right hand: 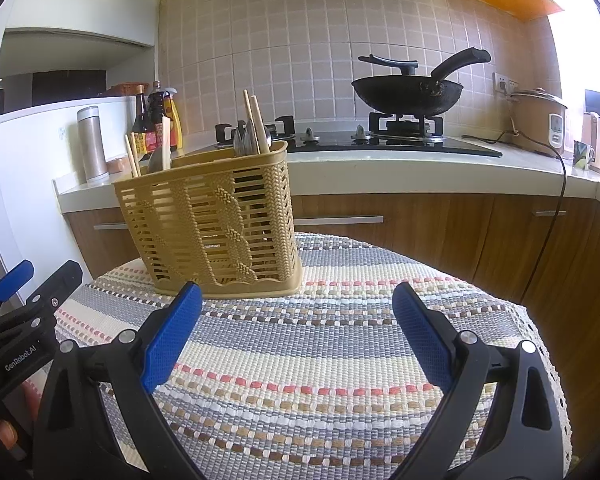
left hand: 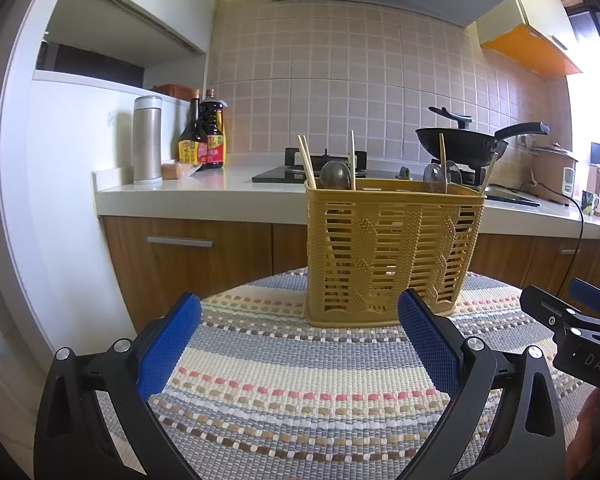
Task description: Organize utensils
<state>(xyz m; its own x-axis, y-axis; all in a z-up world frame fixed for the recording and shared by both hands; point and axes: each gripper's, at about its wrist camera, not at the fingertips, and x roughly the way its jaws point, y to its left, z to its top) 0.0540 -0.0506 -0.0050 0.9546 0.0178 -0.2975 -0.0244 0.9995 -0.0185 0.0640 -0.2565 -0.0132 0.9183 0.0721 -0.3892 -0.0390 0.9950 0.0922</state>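
A tan plastic slatted utensil basket stands upright on a round table with a striped woven cloth. Wooden chopsticks and metal spoons stick up out of it. In the right wrist view the basket is ahead to the left, with chopsticks and spoons in it. My left gripper is open and empty, just short of the basket. My right gripper is open and empty, beside the basket's right front corner. Each gripper shows in the other's view at the edge.
Behind the table runs a white kitchen counter with a gas hob and a black wok. A steel flask and sauce bottles stand at its left. A rice cooker with a trailing cord is at the right.
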